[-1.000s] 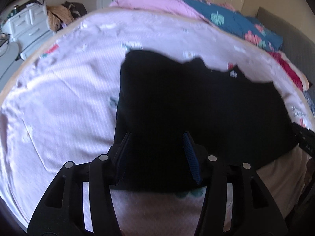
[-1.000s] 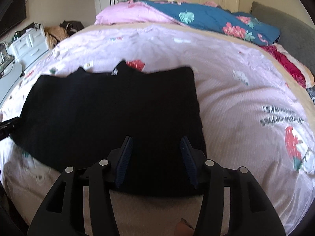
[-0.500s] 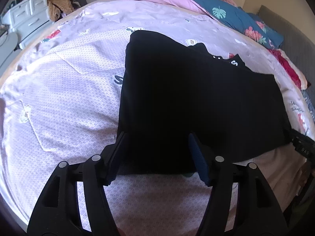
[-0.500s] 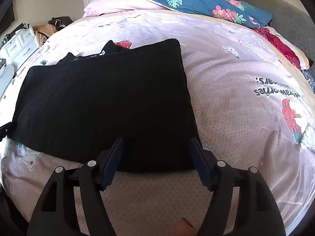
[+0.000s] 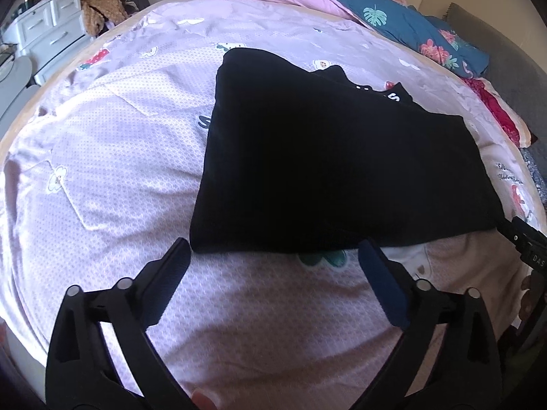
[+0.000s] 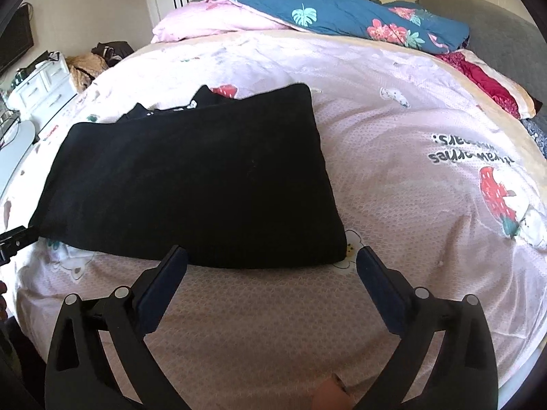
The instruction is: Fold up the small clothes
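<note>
Black garment [image 5: 335, 171], folded over, flat on the pink bed cover [image 5: 102, 171]. Left tool [image 5: 273, 258] and right tool [image 6: 271, 261] opening, nothing between the jaws, just short of its near edge. Likely release after a fold; next, regrip for another.

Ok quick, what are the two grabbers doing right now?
Left gripper: jaws opening wide, holding nothing; the black garment lies just ahead.
Right gripper: jaws opening wide, empty too.
</note>
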